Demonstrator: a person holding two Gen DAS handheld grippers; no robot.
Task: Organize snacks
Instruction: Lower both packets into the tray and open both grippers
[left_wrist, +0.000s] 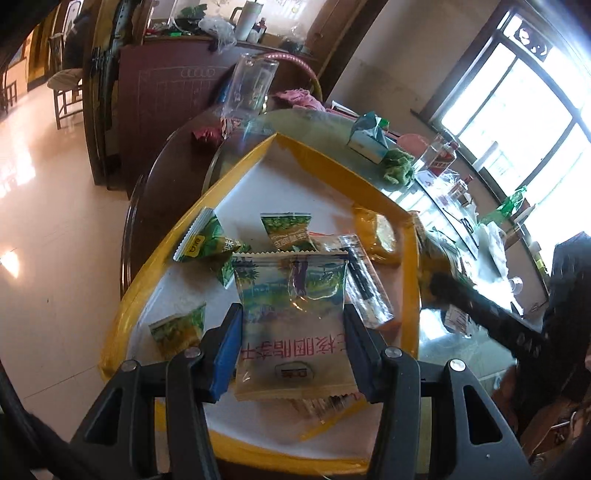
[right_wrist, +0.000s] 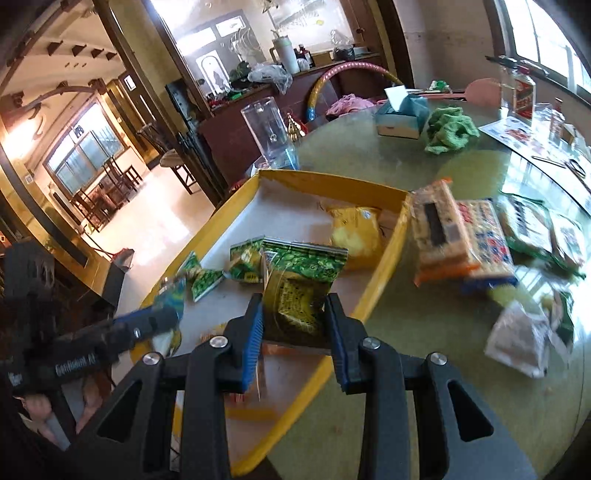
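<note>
left gripper (left_wrist: 291, 332): jaws about half open, clamped on both side edges of a flat snack packet (left_wrist: 291, 314) with red lettering and a green landscape print; packet held above the yellow tray (left_wrist: 236, 173); the same gripper shows blurred at the left of the right wrist view
right gripper (right_wrist: 295, 325): jaws narrow, pinching a green and yellow snack pouch (right_wrist: 301, 291) between the blue pads (right_wrist: 255, 339); pouch upright, over the near part of the tray
tray: yellow rim, white floor; sits on the round table (right_wrist: 369, 147) near its edge
in tray: several small green packets (left_wrist: 207, 240) loose toward the left side; a yellow bag (right_wrist: 354, 232) at the far right corner; a clear wrapper with a black strip (left_wrist: 364, 280) just beside the held packet
outside tray: stack of cracker packs (right_wrist: 461, 240) just right of the rim; more packets further right, blurred
table clutter: tissue box (right_wrist: 400, 114); green cloth (right_wrist: 448, 129); clear plastic jar (right_wrist: 267, 129) beyond the tray's far corner
person: a hand (right_wrist: 40, 413) on the left gripper's handle, low left of right wrist view
</note>
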